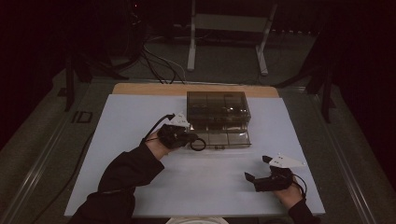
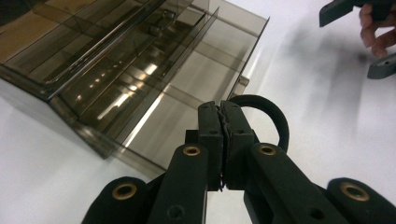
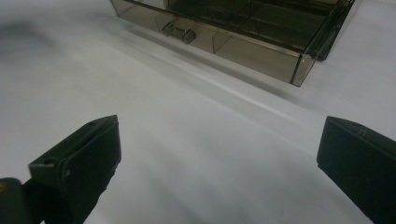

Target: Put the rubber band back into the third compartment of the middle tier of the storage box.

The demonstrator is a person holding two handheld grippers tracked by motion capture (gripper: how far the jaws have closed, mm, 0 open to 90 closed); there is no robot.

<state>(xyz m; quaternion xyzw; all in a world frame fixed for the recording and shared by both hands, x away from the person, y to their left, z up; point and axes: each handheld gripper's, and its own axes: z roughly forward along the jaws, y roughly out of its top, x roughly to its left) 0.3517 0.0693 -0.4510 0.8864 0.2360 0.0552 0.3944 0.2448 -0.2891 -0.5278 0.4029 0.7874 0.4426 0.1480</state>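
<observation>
**Black ring clamped at the open drawer**

Item: black ring [image 2: 273,116], pinched between the jaws of the left tongs [image 2: 221,122], held just beside the front left corner of the pulled-out drawer [image 1: 224,138].
Housing: smoked transparent drawer box [image 1: 217,108], compartmented, at the far middle of the white surface [image 1: 140,116].
Right tongs [image 1: 256,169]: jaws wide apart, holding nothing, near the surface's front right, well apart from the box.

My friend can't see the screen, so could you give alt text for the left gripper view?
The left gripper, shut on a black ring, hangs over a white table beside the open drawer of a smoky clear plastic box.
</observation>
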